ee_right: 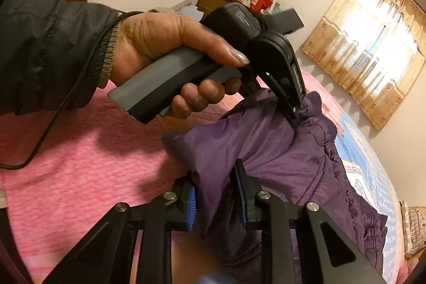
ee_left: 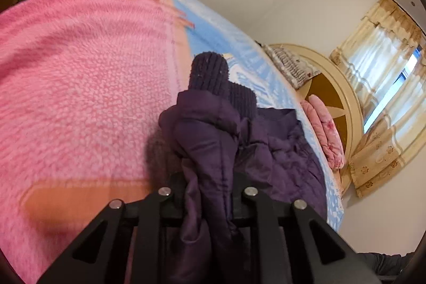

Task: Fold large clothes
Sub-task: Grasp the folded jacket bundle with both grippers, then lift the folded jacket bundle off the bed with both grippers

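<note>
A purple padded jacket point(ee_left: 279, 151) lies bunched on a bed, over a pink fleece blanket point(ee_left: 80, 71) and a blue sheet point(ee_left: 239, 44). My left gripper point(ee_left: 210, 193) is shut on a fold of the jacket, whose ribbed cuff point(ee_left: 210, 73) sticks up just beyond it. In the right wrist view a person's hand point(ee_right: 165, 36) holds that left gripper point(ee_right: 295, 119), its tip pinching the jacket point(ee_right: 279, 151) at a gathered edge. My right gripper point(ee_right: 217, 200) is shut on another part of the jacket, with fabric pressed between its blue pads point(ee_right: 241, 193).
The pink blanket point(ee_right: 80, 151) covers the near side of the bed, the blue sheet point(ee_right: 372, 177) the far side. A round headboard point(ee_left: 332, 97), a pillow point(ee_left: 293, 63) and a folded pink quilt point(ee_left: 324, 135) sit at the bed's end. A cable point(ee_right: 53, 124) hangs from the sleeve.
</note>
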A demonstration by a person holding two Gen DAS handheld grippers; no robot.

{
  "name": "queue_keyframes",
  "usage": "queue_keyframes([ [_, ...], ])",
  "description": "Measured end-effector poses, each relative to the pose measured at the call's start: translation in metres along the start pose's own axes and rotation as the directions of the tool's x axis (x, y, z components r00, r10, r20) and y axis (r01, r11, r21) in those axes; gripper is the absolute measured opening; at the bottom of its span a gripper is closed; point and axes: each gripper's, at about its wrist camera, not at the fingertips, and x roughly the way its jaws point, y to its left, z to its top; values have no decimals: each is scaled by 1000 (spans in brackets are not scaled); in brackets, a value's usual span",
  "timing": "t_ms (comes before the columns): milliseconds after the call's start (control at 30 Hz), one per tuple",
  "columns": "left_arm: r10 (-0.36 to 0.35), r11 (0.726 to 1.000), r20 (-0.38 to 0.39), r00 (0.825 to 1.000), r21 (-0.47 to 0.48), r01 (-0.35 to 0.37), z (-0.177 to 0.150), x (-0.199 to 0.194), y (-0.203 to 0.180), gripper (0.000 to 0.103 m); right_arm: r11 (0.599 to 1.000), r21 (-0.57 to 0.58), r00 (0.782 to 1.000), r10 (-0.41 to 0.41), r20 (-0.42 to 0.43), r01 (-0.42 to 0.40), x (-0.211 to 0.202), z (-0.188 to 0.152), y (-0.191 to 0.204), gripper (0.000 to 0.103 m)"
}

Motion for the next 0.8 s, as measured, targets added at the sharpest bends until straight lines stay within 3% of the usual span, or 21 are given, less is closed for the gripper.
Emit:
queue_keyframes([
  [133, -20, 1000, 62, 998, -14, 21, -12, -39, -9, 19, 997, 37, 996, 66, 65, -68, -30, 10, 11, 24],
  [233, -27, 999, 102, 994, -21, 30, -10, -69, -20, 19, 987, 72, 980, 130, 150, -142, -59, 22, 16, 23],
  [367, -13, 1000, 129, 992, -4, 14, 4, -97, -48, 19, 953, 156, 933, 204, 298, -258, -99, 35, 1, 23],
  [467, -26, 1000, 103, 994, -7, 26, 25, -94, -79, 26, 914, 244, 899, 219, 379, -325, -123, 23, -26, 21],
  [567, -70, 998, 86, 994, 16, 69, 47, -66, -117, 39, 857, 364, 874, 182, 450, -366, -151, -8, -68, 20],
  [667, -136, 991, 72, 988, 27, 134, 65, -29, -154, 54, 798, 474, 873, 128, 471, -372, -167, -43, -107, 20],
  [767, -192, 981, 73, 979, 23, 190, 90, 24, -192, 78, 720, 586, 883, 80, 463, -372, -169, -83, -145, 20],
  [800, -203, 979, 63, 977, 21, 202, 94, 36, -199, 91, 696, 614, 886, 70, 458, -373, -170, -97, -152, 20],
])
